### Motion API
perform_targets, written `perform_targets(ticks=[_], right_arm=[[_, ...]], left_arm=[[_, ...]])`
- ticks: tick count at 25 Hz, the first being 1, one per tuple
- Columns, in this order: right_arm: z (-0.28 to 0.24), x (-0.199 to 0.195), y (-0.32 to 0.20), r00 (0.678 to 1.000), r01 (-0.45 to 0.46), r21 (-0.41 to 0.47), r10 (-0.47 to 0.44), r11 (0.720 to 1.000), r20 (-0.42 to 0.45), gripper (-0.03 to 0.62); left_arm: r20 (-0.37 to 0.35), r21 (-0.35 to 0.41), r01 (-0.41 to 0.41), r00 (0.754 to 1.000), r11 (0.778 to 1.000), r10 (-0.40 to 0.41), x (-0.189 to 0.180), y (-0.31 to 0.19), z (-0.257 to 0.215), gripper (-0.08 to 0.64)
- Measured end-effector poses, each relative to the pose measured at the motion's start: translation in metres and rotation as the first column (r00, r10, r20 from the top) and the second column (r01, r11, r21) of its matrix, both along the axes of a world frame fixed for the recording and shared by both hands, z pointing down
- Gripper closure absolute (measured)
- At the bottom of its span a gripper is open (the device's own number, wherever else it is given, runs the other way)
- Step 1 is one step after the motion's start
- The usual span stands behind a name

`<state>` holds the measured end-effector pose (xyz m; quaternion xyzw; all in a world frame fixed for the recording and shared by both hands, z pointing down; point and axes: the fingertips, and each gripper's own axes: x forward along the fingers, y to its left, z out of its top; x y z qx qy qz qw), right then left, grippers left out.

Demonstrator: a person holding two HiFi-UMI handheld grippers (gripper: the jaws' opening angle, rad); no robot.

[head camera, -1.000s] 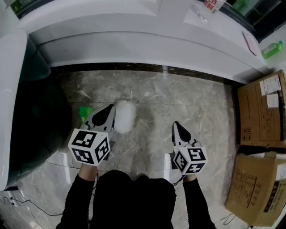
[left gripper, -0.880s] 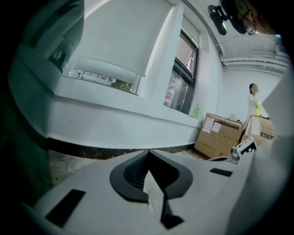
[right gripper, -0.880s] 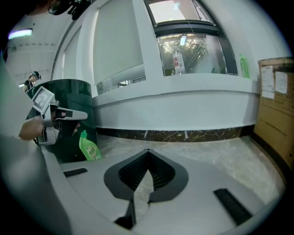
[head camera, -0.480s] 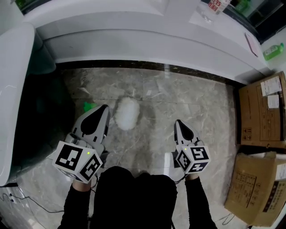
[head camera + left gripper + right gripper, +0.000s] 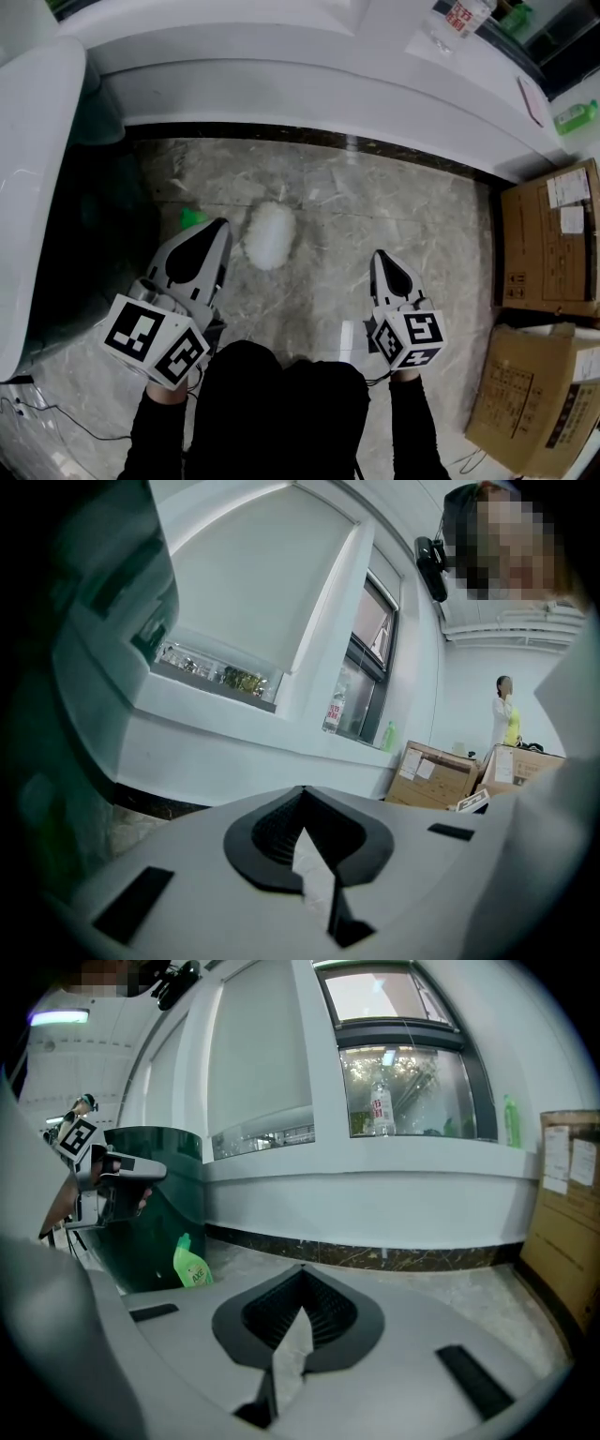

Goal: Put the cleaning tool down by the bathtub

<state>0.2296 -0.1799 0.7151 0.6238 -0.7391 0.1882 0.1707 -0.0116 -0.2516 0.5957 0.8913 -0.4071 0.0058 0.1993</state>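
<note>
The cleaning tool [image 5: 270, 234], a white fluffy pad, lies on the grey marble floor beside the dark green bathtub [image 5: 89, 244] with its white rim [image 5: 28, 187]. My left gripper [image 5: 217, 227] hovers just left of the tool, apart from it, jaws shut and empty. In the left gripper view the left gripper [image 5: 303, 794] shows its tips together with nothing between them. My right gripper [image 5: 380, 255] hangs over bare floor to the right of the tool. Seen in its own view, the right gripper [image 5: 302, 1269] is shut too and holds nothing.
A green detergent bottle [image 5: 192, 217] stands on the floor against the tub, the same green detergent bottle [image 5: 191, 1262] showing in the right gripper view. A white ledge [image 5: 309, 84] runs along the far wall. Cardboard boxes [image 5: 548, 234] stand at the right. A cable [image 5: 56, 427] trails at lower left.
My left gripper has drawn back and leftward from the white tool, which it touched a second ago. The tool stays on the floor. The right gripper has barely moved.
</note>
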Motion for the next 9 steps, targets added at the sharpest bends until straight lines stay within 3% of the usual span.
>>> perform_targets(ticks=[9], right_arm=[[-0.019,-0.003,0.005,1.000,0.027,0.001,-0.027,1.000,-0.013,0.594]], left_arm=[[0.014,-0.012,-0.013,1.000,1.000,0.013,0.005,0.009,0.009,0.552]])
